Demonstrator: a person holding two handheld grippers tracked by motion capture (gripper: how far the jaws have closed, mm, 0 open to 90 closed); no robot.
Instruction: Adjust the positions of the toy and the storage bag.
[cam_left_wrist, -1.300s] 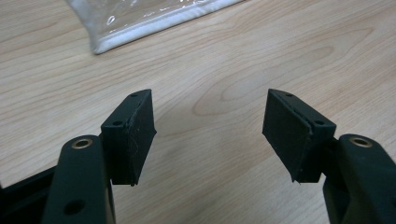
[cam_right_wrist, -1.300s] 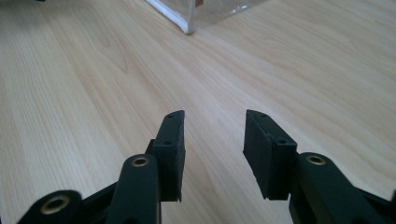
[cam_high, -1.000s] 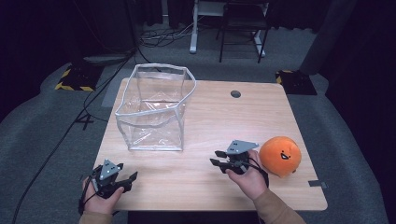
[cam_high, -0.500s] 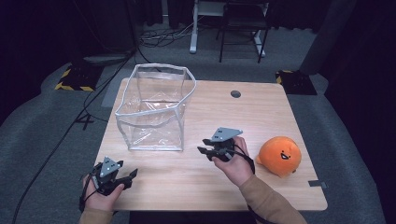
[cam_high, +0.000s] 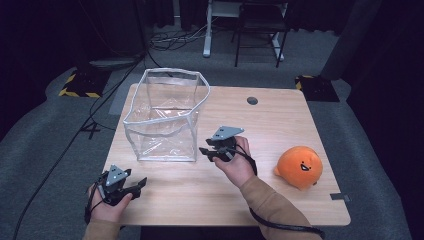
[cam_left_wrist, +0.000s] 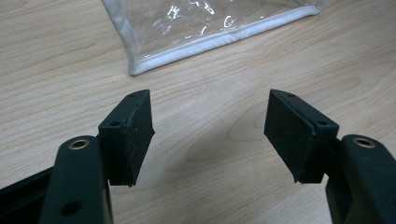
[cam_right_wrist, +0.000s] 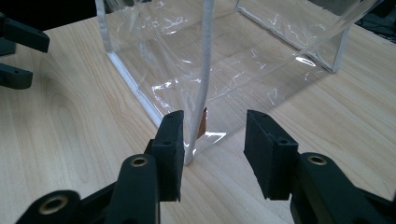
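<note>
Right gripper (cam_high: 207, 152) sits just beside the near right corner of the clear plastic box-shaped bag w/ white trim (cam_high: 162, 117), at mid-table; its jaws have just been opening, and stand apart w/ a gap; in the right gripper view the bag's white corner seam (cam_right_wrist: 201, 84) rises right by the left pad (cam_right_wrist: 173, 149), at the edge of the gap, not clamped; can't tell if pad touches it. Left gripper (cam_high: 136, 184) is at the near left edge of the light wooden table (cam_high: 280, 120), well apart from the bag; jaws wide apart, nothing between, bare wood under them in the left gripper view (cam_left_wrist: 209, 135); bag's lower edge lies ahead of them. Round orange plush toy w/ a small face (cam_high: 299, 166) lies at the table's right side, apart from the right hand (cam_high: 235, 162), untouched.
</note>
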